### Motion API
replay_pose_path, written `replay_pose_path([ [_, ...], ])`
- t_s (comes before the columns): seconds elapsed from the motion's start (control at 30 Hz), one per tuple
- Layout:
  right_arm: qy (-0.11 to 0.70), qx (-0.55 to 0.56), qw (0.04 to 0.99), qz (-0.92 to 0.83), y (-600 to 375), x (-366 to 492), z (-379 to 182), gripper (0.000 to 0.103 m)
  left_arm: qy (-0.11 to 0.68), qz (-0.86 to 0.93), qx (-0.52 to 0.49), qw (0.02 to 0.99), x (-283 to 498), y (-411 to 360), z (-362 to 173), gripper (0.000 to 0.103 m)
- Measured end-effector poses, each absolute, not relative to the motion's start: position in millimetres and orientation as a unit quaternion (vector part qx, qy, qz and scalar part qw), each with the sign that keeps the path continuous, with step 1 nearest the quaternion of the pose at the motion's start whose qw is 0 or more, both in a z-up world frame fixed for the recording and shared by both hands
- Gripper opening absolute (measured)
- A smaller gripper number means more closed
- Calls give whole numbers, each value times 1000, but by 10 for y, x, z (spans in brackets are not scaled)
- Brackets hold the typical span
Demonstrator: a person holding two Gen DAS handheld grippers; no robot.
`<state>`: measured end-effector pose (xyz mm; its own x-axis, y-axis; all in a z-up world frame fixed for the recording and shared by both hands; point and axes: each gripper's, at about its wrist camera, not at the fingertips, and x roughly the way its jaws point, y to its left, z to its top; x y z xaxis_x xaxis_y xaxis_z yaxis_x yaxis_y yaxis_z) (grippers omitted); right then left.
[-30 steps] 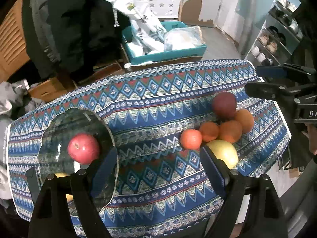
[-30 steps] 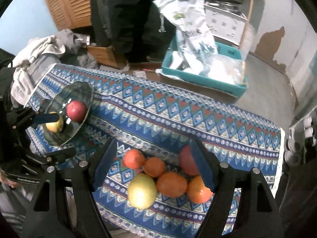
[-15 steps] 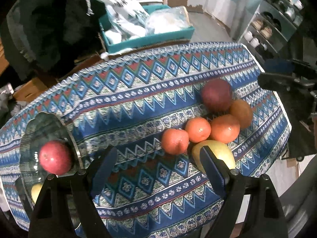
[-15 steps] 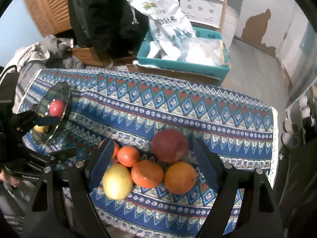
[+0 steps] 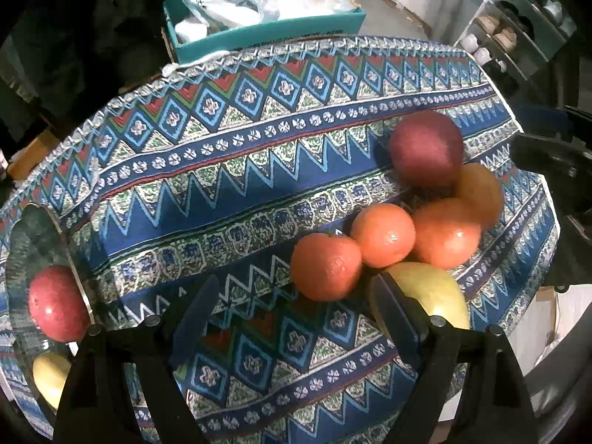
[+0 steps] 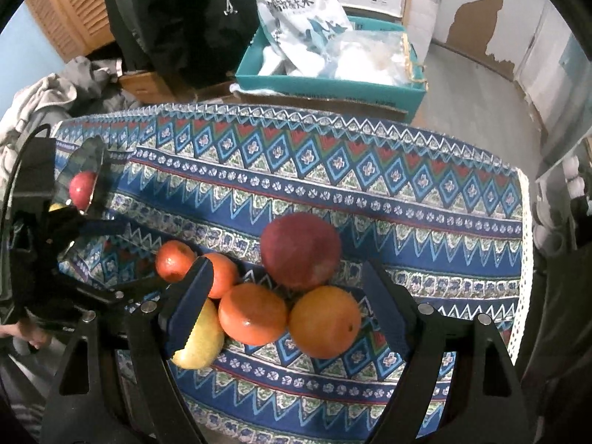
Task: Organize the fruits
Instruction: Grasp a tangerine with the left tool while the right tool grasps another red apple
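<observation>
Both wrist views have closed in on the patterned tablecloth (image 5: 229, 170).

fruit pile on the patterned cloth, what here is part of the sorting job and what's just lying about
Job:
dark red apple
four oranges
yellow-green pear
dark glass plate holding a red apple and a yellow fruit

Lying about:
teal cardboard box
white rice bag
grey clothes heap

Left claw (image 5: 292, 314) at lower centre of frame, fingers spread wide, holding nothing. Right claw (image 6: 285, 296) likewise spread, lower centre, empty.
</observation>
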<state>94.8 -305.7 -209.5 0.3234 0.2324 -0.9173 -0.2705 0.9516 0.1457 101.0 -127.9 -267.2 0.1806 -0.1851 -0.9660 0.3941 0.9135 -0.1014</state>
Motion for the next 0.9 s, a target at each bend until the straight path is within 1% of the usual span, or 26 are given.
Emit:
replay_pose_path([
  [0.33, 573, -11, 805, 151, -3082, 1040, -2230, 83, 629, -210, 70, 745, 1148, -1272, -2898, 87],
  [0.43, 578, -9, 802, 150, -3090, 1075, -2284, 83, 632, -222, 57, 740, 1151, -1261, -2937, 78],
  [0.5, 581, -7, 800, 150, -3092, 1094, -2319, 83, 634, -234, 50, 735, 1150, -1264, -2950, 67],
  [0.53, 583, -7, 799, 150, -3093, 1108, -2341, 83, 635, -240, 49, 733, 1146, -1280, -2957, 65],
  [0.6, 588, -5, 795, 150, -3090, 1138, -2395, 83, 632, -252, 45, 731, 1132, -1284, -2946, 52],
  [0.63, 591, -5, 793, 150, -3088, 1155, -2432, 83, 632, -258, 43, 730, 1127, -1299, -2938, 48],
  [0.9, 611, -8, 776, 156, -3050, 1277, -2746, 83, 617, -255, 71, 741, 1147, -1385, -2892, 46],
])
